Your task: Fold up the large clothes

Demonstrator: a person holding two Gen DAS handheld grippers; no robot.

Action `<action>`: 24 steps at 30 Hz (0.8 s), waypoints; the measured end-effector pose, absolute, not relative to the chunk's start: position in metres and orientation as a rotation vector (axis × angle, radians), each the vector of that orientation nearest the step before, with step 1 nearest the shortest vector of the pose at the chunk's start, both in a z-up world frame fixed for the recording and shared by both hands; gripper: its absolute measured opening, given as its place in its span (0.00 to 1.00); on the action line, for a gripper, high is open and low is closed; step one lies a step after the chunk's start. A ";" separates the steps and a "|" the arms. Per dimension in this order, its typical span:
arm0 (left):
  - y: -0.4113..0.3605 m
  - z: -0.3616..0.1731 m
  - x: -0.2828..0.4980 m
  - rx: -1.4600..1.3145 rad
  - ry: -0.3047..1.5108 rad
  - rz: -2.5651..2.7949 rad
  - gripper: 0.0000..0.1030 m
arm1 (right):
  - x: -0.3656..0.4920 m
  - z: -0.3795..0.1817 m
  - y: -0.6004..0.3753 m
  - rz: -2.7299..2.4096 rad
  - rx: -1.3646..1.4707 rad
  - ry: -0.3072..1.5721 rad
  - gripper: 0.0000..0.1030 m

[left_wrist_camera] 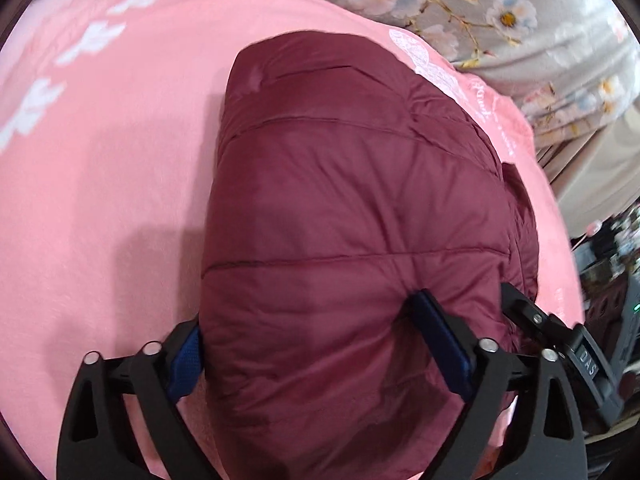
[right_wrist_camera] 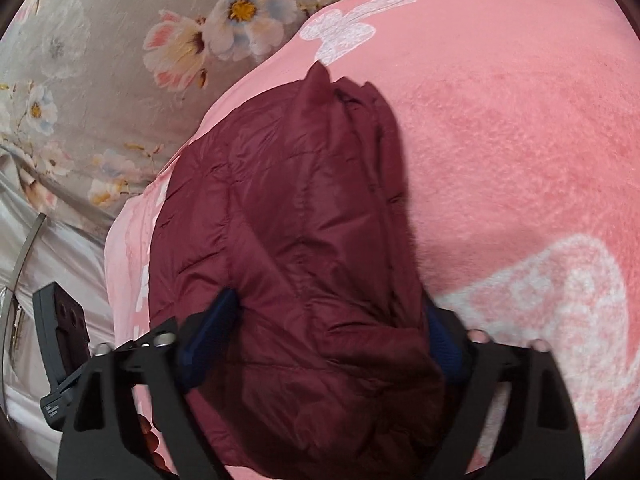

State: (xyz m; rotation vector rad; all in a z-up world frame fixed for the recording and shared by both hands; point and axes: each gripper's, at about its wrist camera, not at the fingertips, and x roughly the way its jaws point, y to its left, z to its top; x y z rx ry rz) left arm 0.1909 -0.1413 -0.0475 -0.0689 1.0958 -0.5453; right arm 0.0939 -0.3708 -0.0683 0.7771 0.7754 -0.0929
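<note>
A folded, quilted maroon puffer jacket (left_wrist_camera: 352, 216) is lying on a pink fleece blanket with white floral print (left_wrist_camera: 112, 168), which is covering a bed. Beyond the blanket's far edge, a grey bedsheet with a white-and-yellow flower print (left_wrist_camera: 480, 4) is showing.

Left hand-held gripper (left_wrist_camera: 320, 340): black frame, blue pads, jaws standing wide. It is straddling the near end of the jacket bundle. The left finger (left_wrist_camera: 186, 364) is sitting at the bundle's left edge, against the blanket; the right finger (left_wrist_camera: 440, 344) is lying on top of the padded fabric. Cannot tell whether the pads are pressing the fabric.

Right hand-held gripper (right_wrist_camera: 332, 340): same build, jaws standing partly apart with the jacket (right_wrist_camera: 304, 208) bulging up between them. The left blue pad (right_wrist_camera: 212, 332) is touching the jacket's side; the right pad (right_wrist_camera: 444, 344) is half hidden behind the fabric edge. Whether the pads are clamping or only flanking the bundle cannot be told.

In the right wrist view the jacket is appearing as a long narrow bundle running away from the camera, with a pointed fabric tip (right_wrist_camera: 318, 76) at the far end, and the blanket (right_wrist_camera: 520, 140) is lying on its right. In the left wrist view part of the other gripper's black body (left_wrist_camera: 568, 344) is showing at the lower right, just beside the jacket
</note>
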 end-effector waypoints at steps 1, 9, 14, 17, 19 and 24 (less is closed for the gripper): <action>-0.144 -0.043 0.190 -0.045 1.082 -0.538 0.78 | 0.094 -0.065 -0.370 -0.094 0.763 0.774 0.47; -0.136 0.019 0.170 0.062 0.886 -0.585 0.42 | 0.079 -0.002 -0.339 -0.097 0.605 0.654 0.18; -0.126 0.063 0.161 0.066 0.767 -0.624 0.39 | 0.072 0.042 -0.317 -0.093 0.502 0.563 0.18; -0.121 0.087 0.155 0.076 0.681 -0.633 0.38 | 0.071 0.066 -0.308 -0.091 0.451 0.507 0.18; -0.115 0.103 0.147 0.083 0.624 -0.634 0.38 | 0.073 0.083 -0.302 -0.085 0.422 0.469 0.18; -0.106 0.136 0.149 0.089 0.509 -0.637 0.38 | 0.085 0.117 -0.293 -0.066 0.367 0.392 0.18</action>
